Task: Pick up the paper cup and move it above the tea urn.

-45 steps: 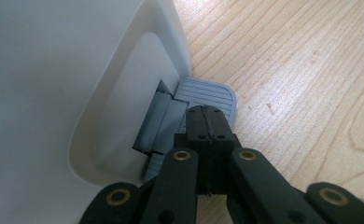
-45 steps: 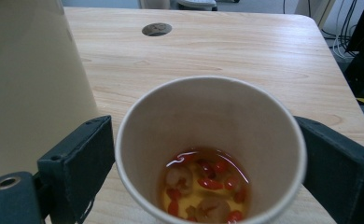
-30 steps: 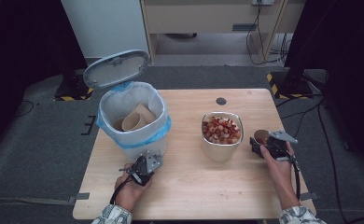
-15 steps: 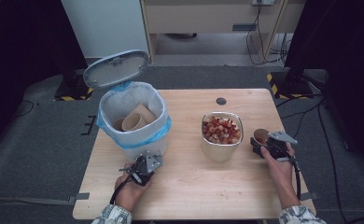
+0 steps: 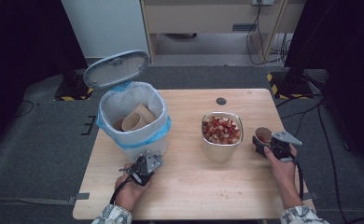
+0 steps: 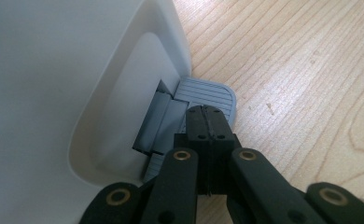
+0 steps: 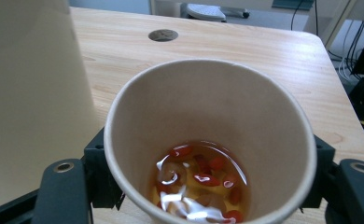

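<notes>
Right tool (image 5: 263,143) jaws just closed onto paper cup (image 7: 208,140); left tool (image 6: 207,122) shut on pedal (image 6: 208,95).

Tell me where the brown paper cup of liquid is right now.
The brown paper cup sits at the table's right side in the high view, gripped by the right claw, beside the metal bowl.
</notes>
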